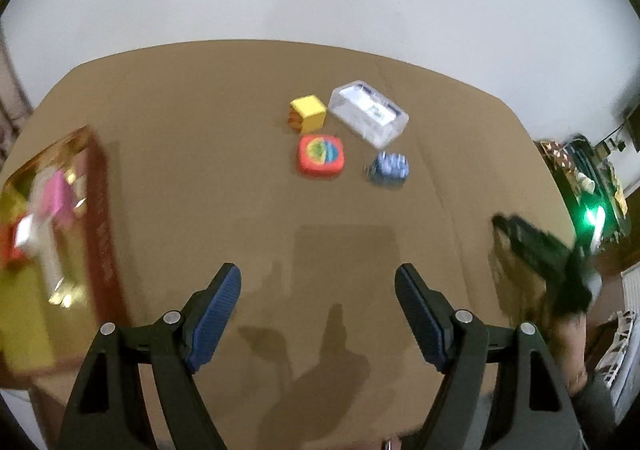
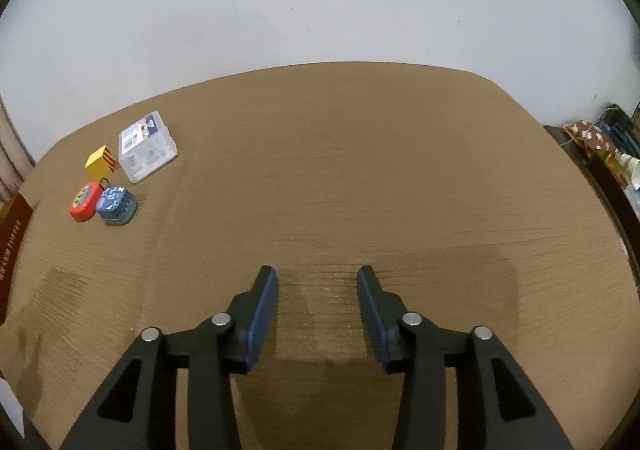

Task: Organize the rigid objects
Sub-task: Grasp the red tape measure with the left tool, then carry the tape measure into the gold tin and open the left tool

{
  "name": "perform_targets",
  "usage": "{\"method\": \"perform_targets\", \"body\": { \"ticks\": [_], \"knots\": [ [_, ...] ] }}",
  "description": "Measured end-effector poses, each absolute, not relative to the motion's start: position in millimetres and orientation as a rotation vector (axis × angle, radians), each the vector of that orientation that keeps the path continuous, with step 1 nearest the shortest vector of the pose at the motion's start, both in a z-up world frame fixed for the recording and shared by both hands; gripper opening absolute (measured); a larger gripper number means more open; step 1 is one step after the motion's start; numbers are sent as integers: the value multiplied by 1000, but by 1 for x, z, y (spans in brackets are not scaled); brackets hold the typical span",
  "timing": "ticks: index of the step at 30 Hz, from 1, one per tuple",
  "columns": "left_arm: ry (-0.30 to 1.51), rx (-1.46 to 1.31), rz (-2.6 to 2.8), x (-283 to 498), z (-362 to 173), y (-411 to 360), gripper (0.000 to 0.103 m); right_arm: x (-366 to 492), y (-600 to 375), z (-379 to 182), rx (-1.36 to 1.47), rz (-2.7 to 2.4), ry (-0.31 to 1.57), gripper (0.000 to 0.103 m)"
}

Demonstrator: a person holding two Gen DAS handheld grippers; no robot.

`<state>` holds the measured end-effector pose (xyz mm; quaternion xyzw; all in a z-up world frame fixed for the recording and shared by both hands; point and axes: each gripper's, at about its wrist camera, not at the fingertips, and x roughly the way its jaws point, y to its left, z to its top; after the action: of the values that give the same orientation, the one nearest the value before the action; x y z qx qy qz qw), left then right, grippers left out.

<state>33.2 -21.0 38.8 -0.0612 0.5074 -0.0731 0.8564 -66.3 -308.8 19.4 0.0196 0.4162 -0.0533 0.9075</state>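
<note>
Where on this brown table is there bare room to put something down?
Most of the table is bare: the whole stretch right of the clear plastic box, and the near part in front of both grippers. It is crowded only at the cluster of yellow cube, red case and blue case, and by the big red box.

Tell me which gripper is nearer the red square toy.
Left. The left gripper hovers open with the red square toy just ahead of it. The right gripper, open and empty, has the toy far off to its left.
</note>
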Motion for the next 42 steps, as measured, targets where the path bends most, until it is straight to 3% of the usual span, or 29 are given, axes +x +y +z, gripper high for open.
{"method": "perform_targets", "body": {
  "ticks": [5, 12, 31, 33, 35, 42],
  "knots": [
    [1115, -151, -124, 90, 13, -30, 76, -62, -294, 16, -21, -95, 877, 63],
    [1162, -124, -89, 138, -18, -32, 76, -67, -305, 18, 64, -52, 857, 64],
    [1177, -46, -42, 176, -35, -41, 74, -74, -318, 21, 163, -10, 834, 64],
    [1163, -9, -21, 173, -36, -49, 67, -74, -320, 21, 173, -7, 832, 64],
    [1142, 4, -43, 169, -34, -54, 43, -75, -321, 21, 178, -6, 831, 64],
    [1123, 21, -55, 146, -26, -69, 42, -76, -323, 23, 185, -5, 831, 64]
  ]
}}
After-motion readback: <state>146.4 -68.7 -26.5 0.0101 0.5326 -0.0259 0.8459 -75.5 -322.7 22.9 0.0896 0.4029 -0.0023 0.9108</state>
